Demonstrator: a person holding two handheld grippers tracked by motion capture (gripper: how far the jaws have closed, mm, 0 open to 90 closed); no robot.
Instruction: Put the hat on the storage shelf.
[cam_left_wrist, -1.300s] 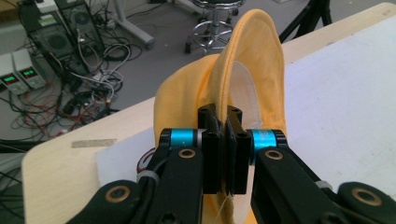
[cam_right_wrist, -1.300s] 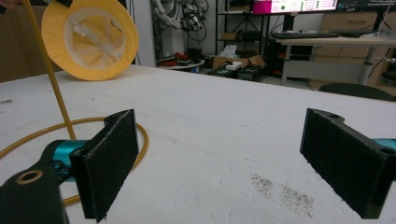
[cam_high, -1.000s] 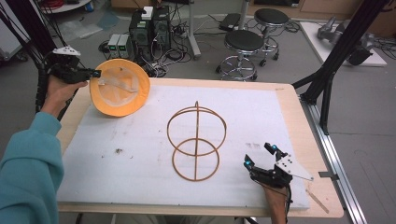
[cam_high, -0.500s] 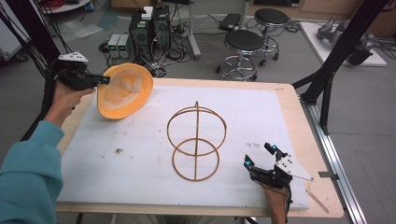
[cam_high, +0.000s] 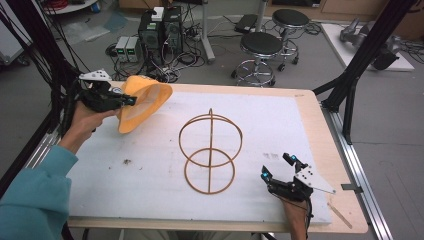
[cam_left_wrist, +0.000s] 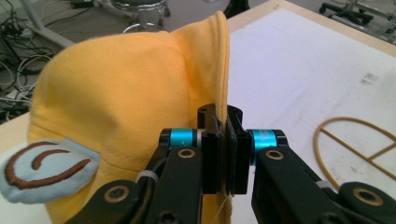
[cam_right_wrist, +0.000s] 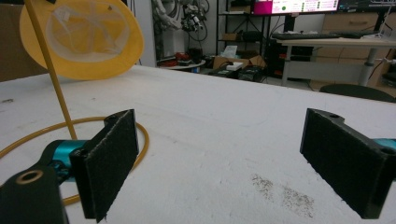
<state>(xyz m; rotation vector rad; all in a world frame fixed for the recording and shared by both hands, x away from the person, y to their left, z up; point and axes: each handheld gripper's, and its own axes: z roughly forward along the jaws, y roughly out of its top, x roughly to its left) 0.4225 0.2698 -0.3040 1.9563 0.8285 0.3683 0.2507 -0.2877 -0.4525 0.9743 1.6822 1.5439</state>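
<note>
Moved right: left gripper (cam_high: 131, 100) clamping yellow hat (cam_high: 142, 102) | right gripper (cam_high: 279, 167) wide open, empty | white mat (cam_high: 150, 175), stools (cam_high: 262, 45) far | left gripper view: hat's blue patch (cam_left_wrist: 42, 170)

The hat (cam_high: 142, 102) hangs over the desk's (cam_high: 310, 115) far left corner, held up in the left tool (cam_high: 131, 101). The wire stand (cam_high: 210, 152) sits mid-desk on the mat (cam_high: 150, 170), right of the hat. The right tool (cam_high: 279, 169) rests at the near right, just beside the stand. Stools (cam_high: 260, 50) stand on the floor beyond the far edge.

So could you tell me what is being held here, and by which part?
The left gripper pinches the yellow hat by its brim; the right gripper holds nothing.
</note>
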